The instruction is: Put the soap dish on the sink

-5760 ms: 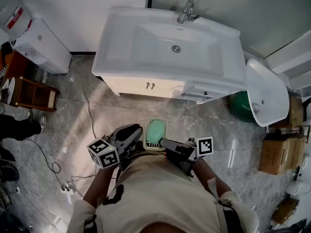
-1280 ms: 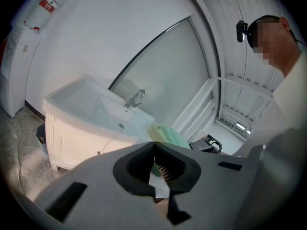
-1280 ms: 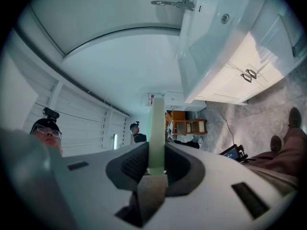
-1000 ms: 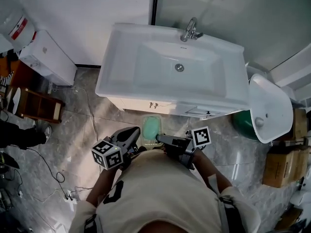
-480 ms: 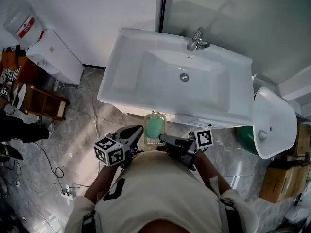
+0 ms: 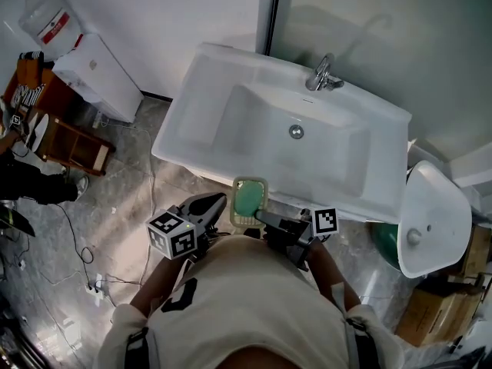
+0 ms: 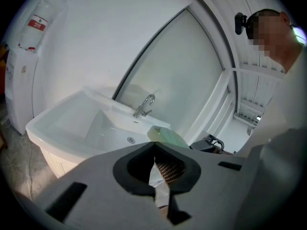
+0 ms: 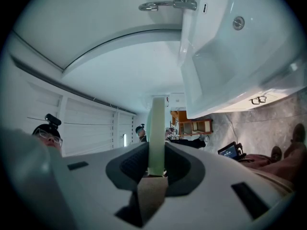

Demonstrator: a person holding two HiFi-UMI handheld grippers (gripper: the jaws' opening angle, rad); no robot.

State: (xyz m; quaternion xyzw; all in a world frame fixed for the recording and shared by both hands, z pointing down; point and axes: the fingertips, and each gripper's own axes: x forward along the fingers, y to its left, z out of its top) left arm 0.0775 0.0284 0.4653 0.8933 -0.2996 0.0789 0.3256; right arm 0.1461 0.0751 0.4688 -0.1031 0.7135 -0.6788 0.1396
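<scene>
One carrying step is in hand: the right claw (image 6: 261, 215) pinches the soap dish (image 6: 249, 200) by its edge, just at the front rim of the sink (image 6: 192, 141), while the left claw (image 6: 219, 201) is closed and empty; next, likely, lower it flat onto that rim and release.

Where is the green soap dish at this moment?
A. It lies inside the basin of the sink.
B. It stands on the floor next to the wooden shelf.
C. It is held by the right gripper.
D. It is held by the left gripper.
C: in the right gripper view, the right gripper is closed on the rim of the soap dish, and the head view shows the dish in the air at the front edge of the sink.
</scene>
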